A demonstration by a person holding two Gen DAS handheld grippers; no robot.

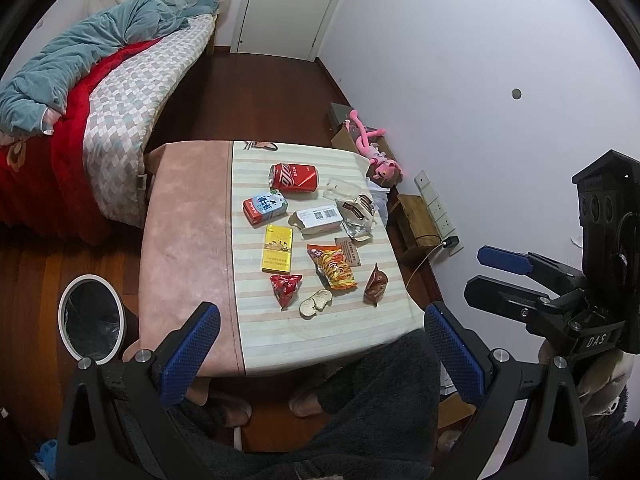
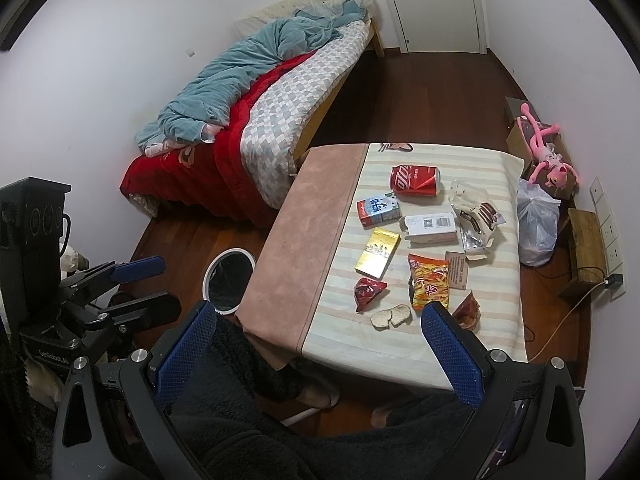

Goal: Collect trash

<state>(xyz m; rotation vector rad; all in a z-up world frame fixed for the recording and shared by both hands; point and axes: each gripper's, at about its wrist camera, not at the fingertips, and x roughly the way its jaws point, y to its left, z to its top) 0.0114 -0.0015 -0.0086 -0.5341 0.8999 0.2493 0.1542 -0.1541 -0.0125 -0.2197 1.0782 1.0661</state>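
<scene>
Hand-held gripper [image 1: 320, 354] textured blue pads, crinkled wrappers [image 1: 331, 266]

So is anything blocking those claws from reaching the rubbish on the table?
Nothing visible. The left claw and right claw hover open before the table, the wrappers and red can lying exposed on top.

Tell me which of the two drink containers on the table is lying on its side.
The red cola can, at the table's far end. The milk carton beside it is a box, not a round can.
</scene>
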